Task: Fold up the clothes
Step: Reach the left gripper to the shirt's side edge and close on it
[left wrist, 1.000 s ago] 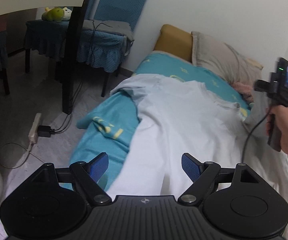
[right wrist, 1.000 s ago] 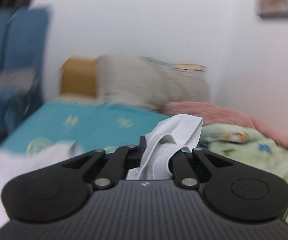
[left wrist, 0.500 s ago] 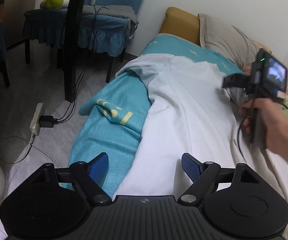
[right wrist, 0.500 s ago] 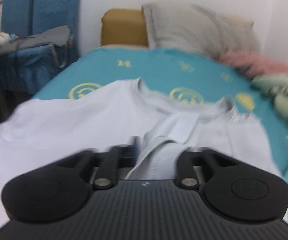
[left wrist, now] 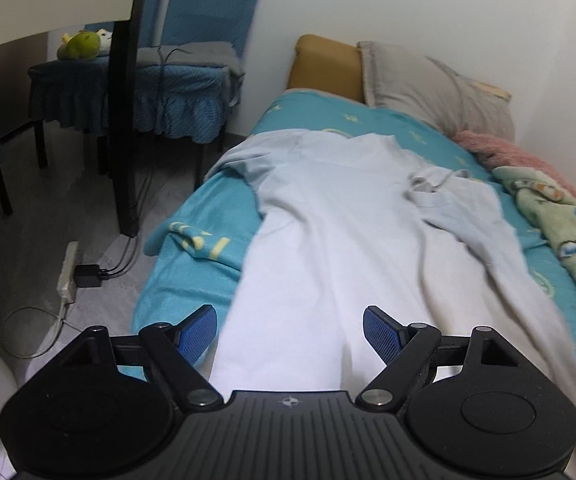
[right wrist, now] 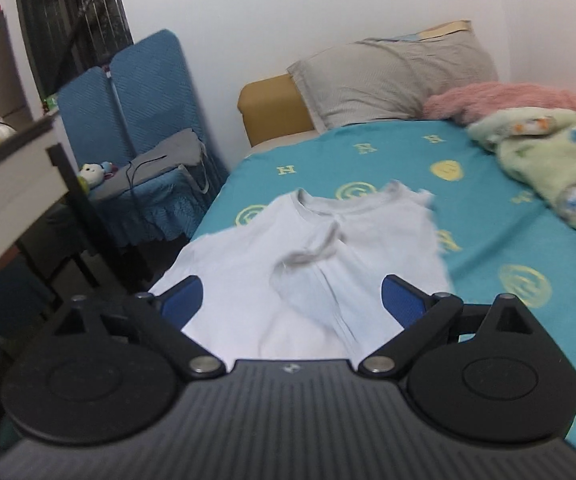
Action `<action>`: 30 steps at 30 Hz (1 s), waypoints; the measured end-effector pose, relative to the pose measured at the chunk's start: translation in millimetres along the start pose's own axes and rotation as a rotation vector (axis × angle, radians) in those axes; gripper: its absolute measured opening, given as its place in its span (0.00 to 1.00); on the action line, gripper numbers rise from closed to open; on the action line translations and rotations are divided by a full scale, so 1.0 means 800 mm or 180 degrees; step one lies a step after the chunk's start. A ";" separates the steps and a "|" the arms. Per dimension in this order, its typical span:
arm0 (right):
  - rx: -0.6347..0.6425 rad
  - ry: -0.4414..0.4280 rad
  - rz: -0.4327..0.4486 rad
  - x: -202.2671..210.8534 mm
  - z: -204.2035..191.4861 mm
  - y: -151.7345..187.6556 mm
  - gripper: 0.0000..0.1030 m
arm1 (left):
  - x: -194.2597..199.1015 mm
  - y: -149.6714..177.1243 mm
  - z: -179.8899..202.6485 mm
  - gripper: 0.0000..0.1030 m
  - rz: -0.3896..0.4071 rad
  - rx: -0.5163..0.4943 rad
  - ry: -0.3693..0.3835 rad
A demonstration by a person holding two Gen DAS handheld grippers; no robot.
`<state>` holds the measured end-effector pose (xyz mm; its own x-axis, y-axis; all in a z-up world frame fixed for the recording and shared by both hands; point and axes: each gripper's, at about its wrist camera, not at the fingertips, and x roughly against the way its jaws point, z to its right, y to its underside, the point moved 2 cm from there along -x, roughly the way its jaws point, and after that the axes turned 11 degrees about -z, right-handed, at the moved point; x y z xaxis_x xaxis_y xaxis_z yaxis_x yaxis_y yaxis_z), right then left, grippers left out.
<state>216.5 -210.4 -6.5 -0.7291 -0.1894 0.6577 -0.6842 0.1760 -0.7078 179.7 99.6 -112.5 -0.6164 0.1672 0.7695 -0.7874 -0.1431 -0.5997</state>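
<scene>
A pale blue-white T-shirt [left wrist: 340, 232] lies spread on the bed, its right sleeve [left wrist: 448, 200] folded in over the body. In the right wrist view the T-shirt [right wrist: 312, 252] lies with its collar away from me and the folded sleeve across its middle. My left gripper [left wrist: 290, 330] is open and empty above the shirt's lower part, near the bed's left edge. My right gripper [right wrist: 292, 300] is open and empty, just above the shirt's body.
The bed has a teal sheet [right wrist: 488, 216]. A grey pillow [left wrist: 428, 84], a pink blanket [right wrist: 508, 100] and a green blanket [left wrist: 560, 232] lie at its head and right side. Blue-covered chairs [left wrist: 176, 80], a table leg [left wrist: 122, 132] and a power strip [left wrist: 68, 272] are left of the bed.
My right gripper opened and let go of the shirt's sleeve, which now lies folded over the body. It drew back and is out of the left wrist view.
</scene>
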 end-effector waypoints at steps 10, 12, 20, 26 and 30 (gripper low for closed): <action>-0.0877 -0.0119 0.0486 0.150 0.104 0.081 0.95 | 0.048 0.048 0.074 0.77 -0.0026 -0.0658 0.0452; -0.1052 -0.0130 0.0579 0.157 0.122 0.083 0.95 | 0.049 0.058 0.099 0.75 -0.0097 -0.0767 0.0635; -0.1409 -0.0190 0.0508 0.136 0.155 0.098 0.95 | 0.014 0.097 0.202 0.66 -0.0673 -0.0831 0.1540; -0.1511 -0.0149 0.0575 0.135 0.163 0.105 0.95 | -0.040 0.112 0.258 0.61 -0.1069 -0.0729 0.1875; -0.1583 -0.0146 0.0613 0.131 0.168 0.106 0.95 | -0.074 0.120 0.277 0.61 -0.1242 -0.0609 0.1968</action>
<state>84.9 -345.2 -32.1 -0.8483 -0.1485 0.5083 -0.4723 0.6462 -0.5994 142.5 -139.9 -166.9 -0.1414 0.6960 0.7040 -0.9028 0.2011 -0.3802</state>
